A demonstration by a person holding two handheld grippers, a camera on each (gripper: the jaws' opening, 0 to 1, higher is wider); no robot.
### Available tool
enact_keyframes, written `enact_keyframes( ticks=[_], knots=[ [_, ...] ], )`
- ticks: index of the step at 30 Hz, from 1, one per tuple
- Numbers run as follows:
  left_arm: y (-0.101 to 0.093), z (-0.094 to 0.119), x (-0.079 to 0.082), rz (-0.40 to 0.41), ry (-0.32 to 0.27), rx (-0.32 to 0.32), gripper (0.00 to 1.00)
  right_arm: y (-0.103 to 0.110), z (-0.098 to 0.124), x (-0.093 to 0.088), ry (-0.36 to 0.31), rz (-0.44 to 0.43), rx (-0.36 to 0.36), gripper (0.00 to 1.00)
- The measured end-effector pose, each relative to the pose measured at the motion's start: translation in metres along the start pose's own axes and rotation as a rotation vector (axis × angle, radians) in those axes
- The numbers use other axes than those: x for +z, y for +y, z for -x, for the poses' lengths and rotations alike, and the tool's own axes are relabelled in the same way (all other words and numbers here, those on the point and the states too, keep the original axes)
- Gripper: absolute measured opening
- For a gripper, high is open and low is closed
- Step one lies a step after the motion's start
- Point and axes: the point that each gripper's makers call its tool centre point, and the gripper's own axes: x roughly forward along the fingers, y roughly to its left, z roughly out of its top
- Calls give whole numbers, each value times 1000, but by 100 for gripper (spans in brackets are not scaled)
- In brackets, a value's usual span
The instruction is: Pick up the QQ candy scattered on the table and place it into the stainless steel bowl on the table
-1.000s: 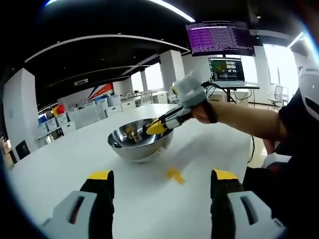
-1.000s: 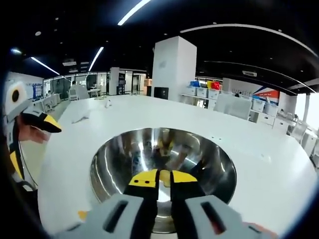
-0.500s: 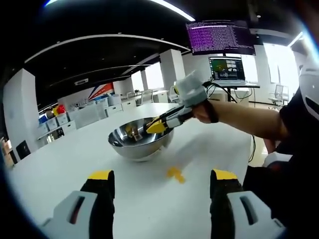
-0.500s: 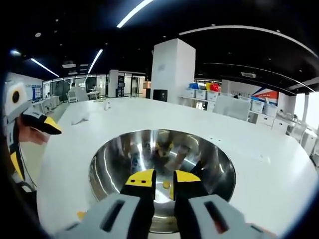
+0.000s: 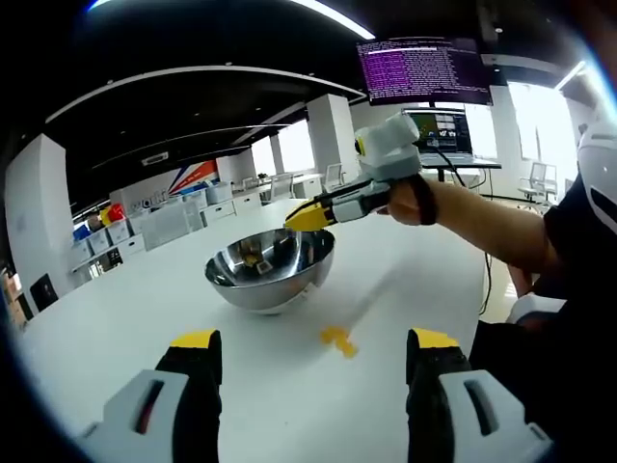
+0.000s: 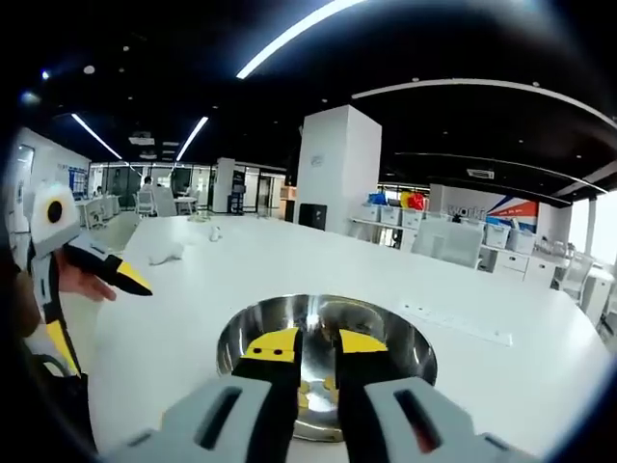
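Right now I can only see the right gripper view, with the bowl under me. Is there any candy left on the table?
Observer: Yes. In the left gripper view one yellow candy lies on the table, on the near side of the bowl and apart from it.
Operator: Is my gripper touching the bowl?
Observer: No. From the side, the right gripper hangs above the bowl's rim, clear of it.

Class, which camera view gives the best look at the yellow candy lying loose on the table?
The left gripper view: the loose candy lies in plain sight on the white table, between that claw's open jaws and the stainless steel bowl. The right gripper view looks down into the bowl, where candy pieces lie.
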Motion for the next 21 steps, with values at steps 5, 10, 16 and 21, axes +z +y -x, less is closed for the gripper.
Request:
enact_keyframes(
  ticks=[5, 10, 16, 21],
  knots=[
    [0, -1, 0, -3, 5, -1, 78, 8, 18, 21, -57, 36, -2, 12],
    [0, -1, 1, -7, 5, -3, 78, 19, 35, 32, -95, 34, 14, 12],
    [0, -2, 1, -10, 7, -5, 78, 35, 53, 36, -115, 37, 36, 12],
    [-1, -3, 1, -11, 7, -7, 78, 50, 61, 37, -130, 34, 66, 12]
  ],
)
